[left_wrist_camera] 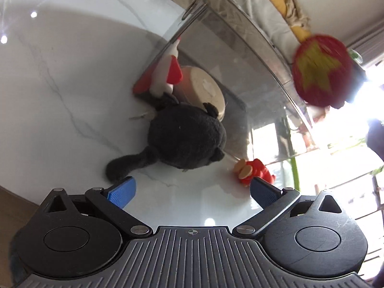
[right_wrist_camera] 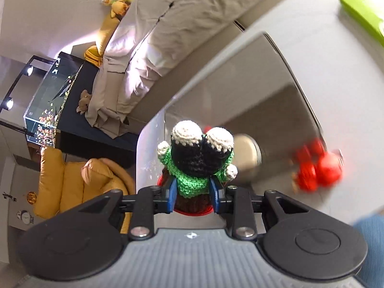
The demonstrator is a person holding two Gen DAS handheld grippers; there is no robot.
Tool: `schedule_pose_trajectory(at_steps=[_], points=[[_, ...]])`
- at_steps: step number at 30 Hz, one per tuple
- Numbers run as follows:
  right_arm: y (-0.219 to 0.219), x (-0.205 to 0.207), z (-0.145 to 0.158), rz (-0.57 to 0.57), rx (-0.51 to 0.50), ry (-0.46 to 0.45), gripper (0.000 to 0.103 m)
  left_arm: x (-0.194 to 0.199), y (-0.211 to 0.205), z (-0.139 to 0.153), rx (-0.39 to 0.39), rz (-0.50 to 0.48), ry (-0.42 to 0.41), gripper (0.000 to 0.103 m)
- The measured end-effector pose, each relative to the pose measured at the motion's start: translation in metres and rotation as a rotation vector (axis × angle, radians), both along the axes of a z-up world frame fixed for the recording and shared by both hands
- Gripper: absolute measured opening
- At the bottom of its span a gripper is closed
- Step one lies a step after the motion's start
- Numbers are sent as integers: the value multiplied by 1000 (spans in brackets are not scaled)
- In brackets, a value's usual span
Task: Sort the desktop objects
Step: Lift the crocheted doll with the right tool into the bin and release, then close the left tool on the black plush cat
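Note:
My left gripper point(left_wrist_camera: 190, 190) is open and empty, low over the white marble table point(left_wrist_camera: 60, 72). Just ahead of it lies a black plush toy point(left_wrist_camera: 187, 136) with a tail, against a clear plastic bin point(left_wrist_camera: 240, 55). A round beige container point(left_wrist_camera: 204, 88) and a red and white toy point(left_wrist_camera: 168, 72) lie by the bin. A small red toy point(left_wrist_camera: 254, 171) lies by the right finger. My right gripper point(right_wrist_camera: 193, 192) is shut on a crocheted green and black doll point(right_wrist_camera: 199, 158) with a red base, held above the bin point(right_wrist_camera: 264, 96). The doll's red underside with a yellow star point(left_wrist_camera: 321, 72) shows blurred in the left wrist view.
A blurred red toy point(right_wrist_camera: 316, 168) lies right of the bin. A green object point(right_wrist_camera: 362, 9) sits at the far right on the table. Beyond the table edge are a covered sofa point(right_wrist_camera: 168, 36), a yellow armchair point(right_wrist_camera: 72, 187) and a fish tank point(right_wrist_camera: 48, 105).

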State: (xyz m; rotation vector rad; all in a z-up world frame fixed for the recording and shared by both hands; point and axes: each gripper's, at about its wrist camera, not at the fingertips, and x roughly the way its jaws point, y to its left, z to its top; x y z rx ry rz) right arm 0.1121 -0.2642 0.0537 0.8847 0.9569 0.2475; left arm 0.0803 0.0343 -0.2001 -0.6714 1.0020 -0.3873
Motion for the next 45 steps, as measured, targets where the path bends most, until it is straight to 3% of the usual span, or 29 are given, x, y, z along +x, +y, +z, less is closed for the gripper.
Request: schedule_pose_trajectory(at_steps=[3, 7, 10, 14, 17, 20, 21, 22, 23, 27, 31, 34, 36, 38, 40, 41, 43, 45], points=[[3, 53, -9, -45, 14, 45, 31, -2, 2, -3, -38, 5, -31, 103], [18, 122, -76, -93, 170, 197, 29, 0, 0, -10, -45, 5, -37, 103], [30, 153, -122, -130, 228, 309, 28, 1, -1, -11, -51, 1, -51, 103], [38, 171, -161, -153, 209, 406, 28, 2, 4, -14, -90, 13, -58, 103], [38, 173, -172, -167, 182, 423, 28, 4, 5, -17, -112, 21, -61, 103], [36, 174, -173, -167, 198, 426, 40, 6, 4, -18, -114, 14, -62, 103], [35, 173, -172, -169, 209, 426, 49, 6, 4, -18, -115, 12, -64, 103], [34, 171, -170, -168, 224, 419, 60, 7, 5, -19, -117, 13, -63, 103], [32, 167, -166, -163, 238, 407, 63, 7, 5, -20, -115, 16, -61, 103], [24, 134, -138, -118, 279, 331, 65, 6, 5, -17, -87, 18, -54, 103], [13, 69, -94, -33, 245, 123, 76, 5, -1, -10, 1, 20, -39, 103], [8, 13, -66, 5, 112, -85, 77, 1, -20, 14, 227, 7, -120, 103], [4, -27, -57, -11, 16, -197, 81, -7, -41, 38, 472, -4, -271, 103], [-2, -62, -60, -41, -34, -273, 86, -6, -65, 52, 689, -29, -344, 103], [-9, -92, -69, -73, -47, -308, 87, 0, -81, 59, 758, -94, -340, 103], [-12, -104, -76, -94, -45, -312, 87, 5, -85, 59, 743, -126, -314, 103], [-17, -123, -91, -130, -53, -307, 87, 22, -89, 55, 634, -189, -185, 103], [-24, -137, -105, -163, -56, -285, 87, 39, -89, 48, 530, -187, -50, 103]])
